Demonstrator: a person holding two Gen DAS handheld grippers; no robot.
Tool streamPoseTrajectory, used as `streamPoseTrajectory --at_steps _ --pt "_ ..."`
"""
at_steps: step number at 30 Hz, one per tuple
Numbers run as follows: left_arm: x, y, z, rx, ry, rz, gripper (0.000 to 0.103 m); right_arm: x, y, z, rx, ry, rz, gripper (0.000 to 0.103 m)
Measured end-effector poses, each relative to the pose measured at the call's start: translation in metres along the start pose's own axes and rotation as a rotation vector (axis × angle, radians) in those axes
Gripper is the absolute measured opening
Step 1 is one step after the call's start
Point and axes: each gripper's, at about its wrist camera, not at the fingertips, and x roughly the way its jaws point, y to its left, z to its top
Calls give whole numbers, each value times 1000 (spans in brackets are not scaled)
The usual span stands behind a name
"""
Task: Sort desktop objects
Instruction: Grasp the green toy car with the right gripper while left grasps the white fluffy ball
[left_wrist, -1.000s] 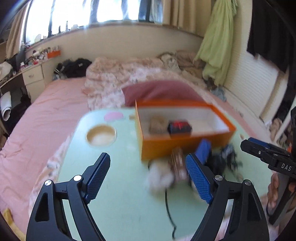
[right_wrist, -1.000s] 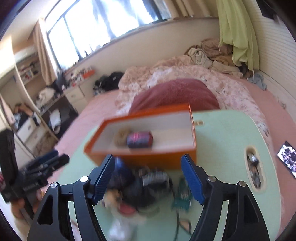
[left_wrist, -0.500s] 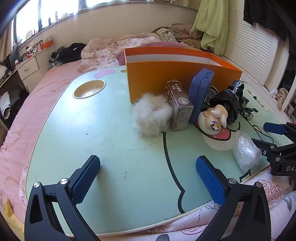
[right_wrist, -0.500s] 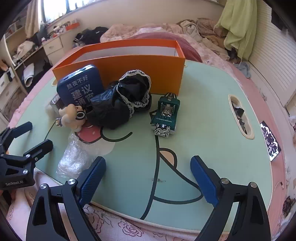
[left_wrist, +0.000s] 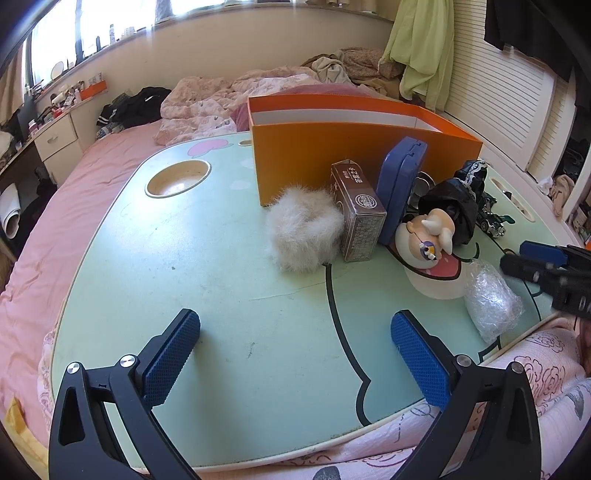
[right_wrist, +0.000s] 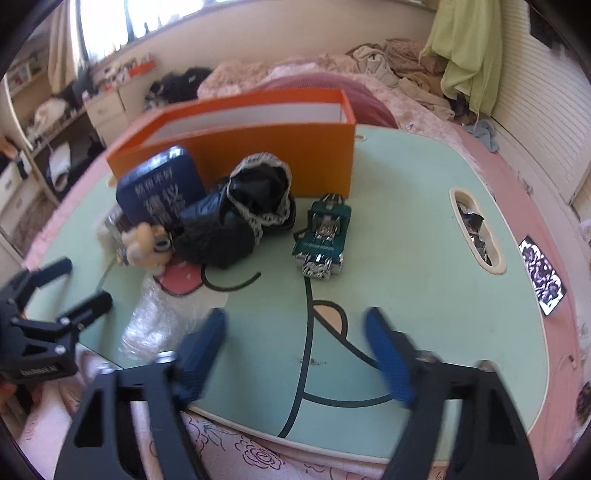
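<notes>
An open orange box (left_wrist: 354, 147) stands at the back of the green lap table (left_wrist: 207, 280). In front of it sit a white fluffy ball (left_wrist: 303, 232), a brown carton (left_wrist: 358, 210), a blue tin (left_wrist: 400, 192) on edge, a small doll (left_wrist: 424, 240), a black lace-trimmed cloth (right_wrist: 240, 218), a green toy car (right_wrist: 325, 236) and a clear plastic wrap (left_wrist: 491, 299). My left gripper (left_wrist: 295, 332) is open and empty over the table's near edge. My right gripper (right_wrist: 295, 332) is open and empty, near the front edge, short of the car.
A round cup hole (left_wrist: 177, 181) lies at the table's far left and a slot (right_wrist: 476, 229) holding foil bits at its right. The table rests on a pink bed (left_wrist: 55, 206); a phone (right_wrist: 543, 273) lies beside it. Drawers and clutter line the window wall.
Both grippers dropped from above the box to table level near the front edge. The right gripper's jaws have since narrowed a little and it is still moving.
</notes>
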Motion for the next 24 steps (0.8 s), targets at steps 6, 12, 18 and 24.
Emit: streamPoseTrajectory --at_steps 6,12,18,24 --pt "-1 1 0 1 -1 0 103 -12 -11 21 71 -105 -45 52" --pt "-1 1 -1 0 -1 1 103 18 -3 53 55 -55 -80 43" --pt "-2 1 1 -1 -5 0 103 39 -2 54 44 -6 -93 29" --pt "-11 7 2 -33 -45 -126 101 21 -9 35 76 -81 -5 27"
